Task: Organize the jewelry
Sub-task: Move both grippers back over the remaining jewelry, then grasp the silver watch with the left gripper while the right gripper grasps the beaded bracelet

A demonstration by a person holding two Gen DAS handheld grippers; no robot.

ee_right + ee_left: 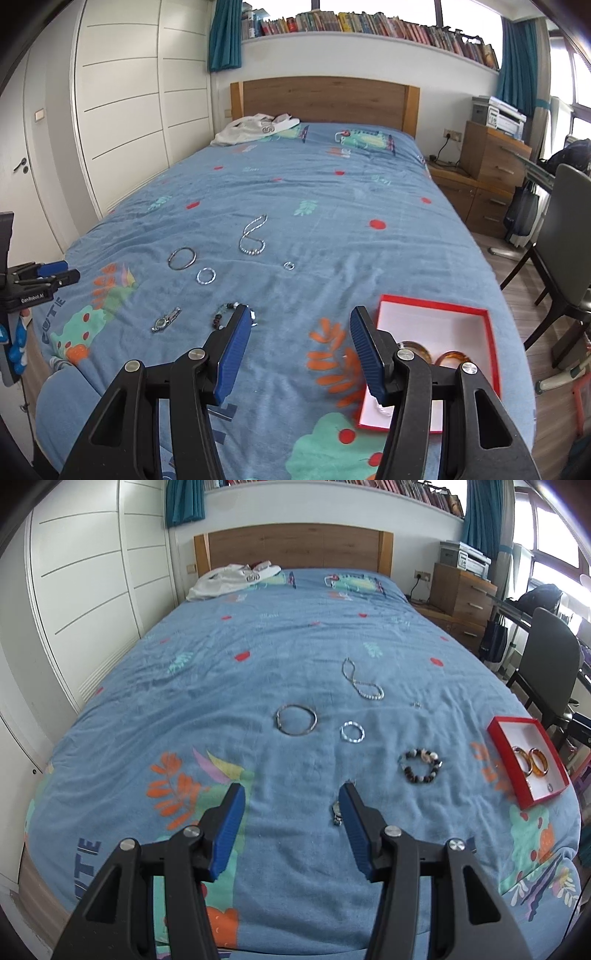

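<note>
Left claw [291, 790] gapes above the bedspread, watch [337, 812] beside its right finger.

Your left tool [291, 794] shows matte black linkage arms with triangular cut-outs, round silver pivot screws at each joint, and two ribbed blue pads [229, 834] on the inner faces. Your right tool [299, 317] is built alike: black arms, silver screws, blue ribbed pads [234, 358]. Seen side-on from the right wrist camera, your left tool's black body carries small white "GenRobot.AI" lettering, with blue parts below it.
</note>
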